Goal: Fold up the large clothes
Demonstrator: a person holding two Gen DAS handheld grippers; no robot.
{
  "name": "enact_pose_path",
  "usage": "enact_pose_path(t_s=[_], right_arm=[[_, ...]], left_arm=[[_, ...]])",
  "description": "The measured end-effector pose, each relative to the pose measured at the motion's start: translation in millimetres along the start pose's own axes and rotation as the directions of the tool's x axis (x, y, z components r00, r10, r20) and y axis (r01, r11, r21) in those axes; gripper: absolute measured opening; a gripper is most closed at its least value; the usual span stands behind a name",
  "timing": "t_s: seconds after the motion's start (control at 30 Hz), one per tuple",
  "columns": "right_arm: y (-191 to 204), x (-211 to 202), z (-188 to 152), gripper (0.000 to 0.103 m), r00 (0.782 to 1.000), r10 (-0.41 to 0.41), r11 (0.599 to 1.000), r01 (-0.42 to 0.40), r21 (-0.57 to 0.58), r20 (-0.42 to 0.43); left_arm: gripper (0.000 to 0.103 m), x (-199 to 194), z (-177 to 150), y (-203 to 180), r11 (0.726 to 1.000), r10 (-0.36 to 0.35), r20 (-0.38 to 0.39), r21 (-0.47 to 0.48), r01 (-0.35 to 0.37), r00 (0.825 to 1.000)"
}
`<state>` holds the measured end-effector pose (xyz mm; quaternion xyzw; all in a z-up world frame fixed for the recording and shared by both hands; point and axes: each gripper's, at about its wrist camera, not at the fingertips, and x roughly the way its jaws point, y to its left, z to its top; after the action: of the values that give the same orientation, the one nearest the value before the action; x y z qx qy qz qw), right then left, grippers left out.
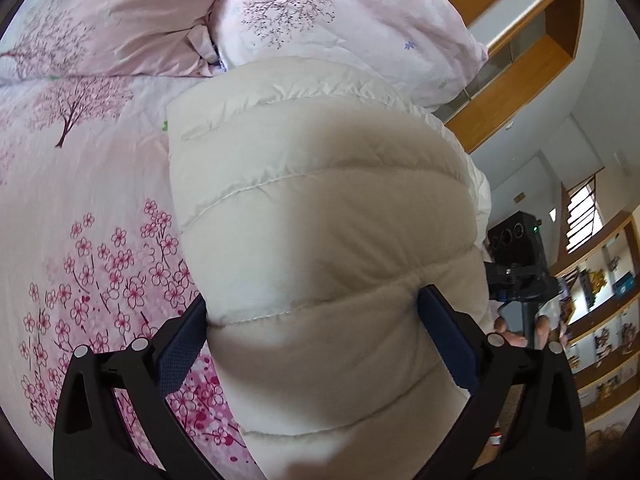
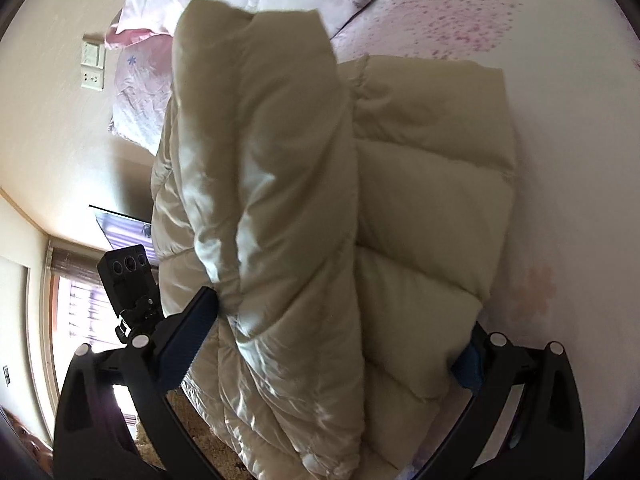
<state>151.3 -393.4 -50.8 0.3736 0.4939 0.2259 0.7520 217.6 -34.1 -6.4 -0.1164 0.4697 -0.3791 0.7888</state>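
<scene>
Quilted cream fabric fills the middle of both views: we see a puffy down jacket [image 1: 320, 216], stitched into fat horizontal baffles, its shell smooth and faintly glossy. In the left wrist view our left gripper [image 1: 312, 320] squeezes a thick roll of it, the two dark blue textured pads [image 1: 180, 352] pressed into the padding from either side along a seam line. The jacket rises from the lower centre toward the middle of the frame, above a bedsheet [image 1: 80, 208] printed with pink cherry blossoms. A rumpled pillow [image 1: 340, 12] in the same print lies at the top. At right edge, wooden shelves [image 1: 600, 320] and the other device with a hand on it appear, which the right view lacks.

In the right wrist view our right gripper [image 2: 340, 344] clamps a bulkier stack of jacket layers [image 2: 304, 208], jaws set wide around it. One folded panel stands up toward the upper centre. Only here do we see a wall switch plate [image 2: 93, 65] at upper left and a bright window [image 2: 80, 304] at lower left.
</scene>
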Motion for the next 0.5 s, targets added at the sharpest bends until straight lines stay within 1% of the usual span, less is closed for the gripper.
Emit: enact_pose_path(t_s=[0.23, 0.3, 0.37, 0.5], right_arm=[[12.8, 17.7, 3.2, 0.1, 1.0, -0.01, 0.999, 0.009, -0.051, -0.013], [14.9, 20.7, 2.4, 0.09, 1.0, -0.004, 0.999, 0.003, -0.047, -0.015], [13.4, 22.6, 2.2, 0.081, 0.999, 0.021, 0.999, -0.022, -0.028, -0.023], [12.0, 23.2, 3.1, 0.073, 0.999, 0.043, 0.999, -0.043, -0.011, -0.026]], left_arm=[[0.102, 7.0, 0.3, -6.7, 0.998, 0.047, -0.007, 0.043, -0.047, 0.999], [0.102, 8.6, 0.8, -7.5, 0.997, 0.054, -0.011, 0.048, -0.053, 0.998], [0.102, 9.6, 1.6, -7.5, 0.997, 0.054, -0.016, 0.05, -0.053, 0.998], [0.102, 12.1, 2.9, -6.3, 0.997, 0.051, -0.023, 0.053, -0.05, 0.998]])
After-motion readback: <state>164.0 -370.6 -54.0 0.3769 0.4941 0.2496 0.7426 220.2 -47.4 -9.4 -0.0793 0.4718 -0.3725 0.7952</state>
